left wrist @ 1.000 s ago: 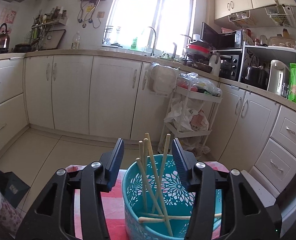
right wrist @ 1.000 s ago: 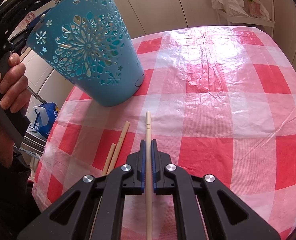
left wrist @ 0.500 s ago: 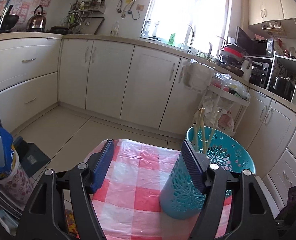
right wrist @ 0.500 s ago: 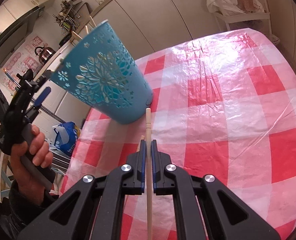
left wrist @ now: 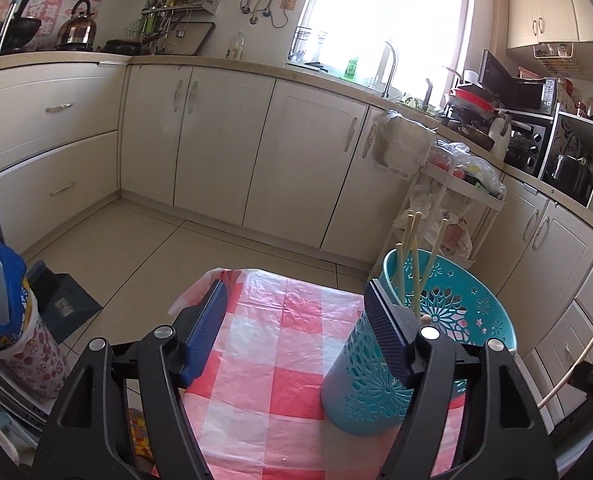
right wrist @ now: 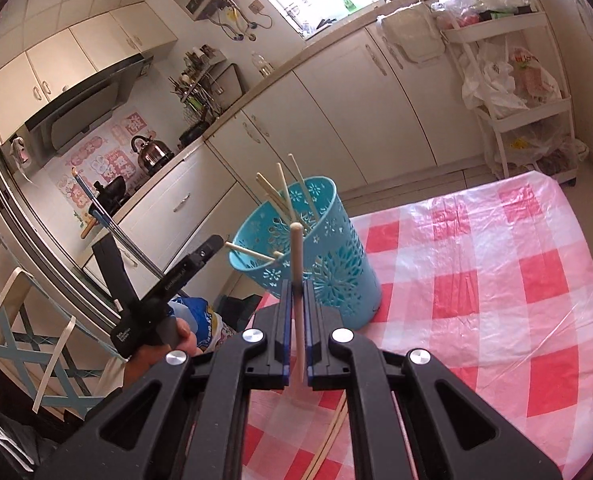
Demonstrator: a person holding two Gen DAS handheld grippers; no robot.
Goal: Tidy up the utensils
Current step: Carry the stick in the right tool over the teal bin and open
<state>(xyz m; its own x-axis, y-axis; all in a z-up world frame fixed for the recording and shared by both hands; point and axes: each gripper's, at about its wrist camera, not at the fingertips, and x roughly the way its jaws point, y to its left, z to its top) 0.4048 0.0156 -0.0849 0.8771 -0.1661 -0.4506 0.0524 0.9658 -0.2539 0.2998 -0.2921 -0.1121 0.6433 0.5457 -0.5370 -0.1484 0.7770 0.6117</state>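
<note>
- Right tool (right wrist: pixel 296 320) clamps a chopstick (right wrist: pixel 297 276), tip before the blue basket (right wrist: pixel 328 264).
- Left tool (left wrist: pixel 296 320) gapes empty beside it.
- Chopstick's lower end is blurred.

The left wrist view looks forward and slightly down between the spread fingers of the left tool (left wrist: pixel 296 328), from close above the near edge of the desk (left wrist: pixel 280 344); the teal basket (left wrist: pixel 376 384) stands close at 4 o'clock. The right wrist view faces along the right tool (right wrist: pixel 296 312) from the other side, the same teal basket (right wrist: pixel 336 256) near at 12 o'clock. Both views share basket, checked desk and kitchen cabinets (left wrist: pixel 224 136).
</note>
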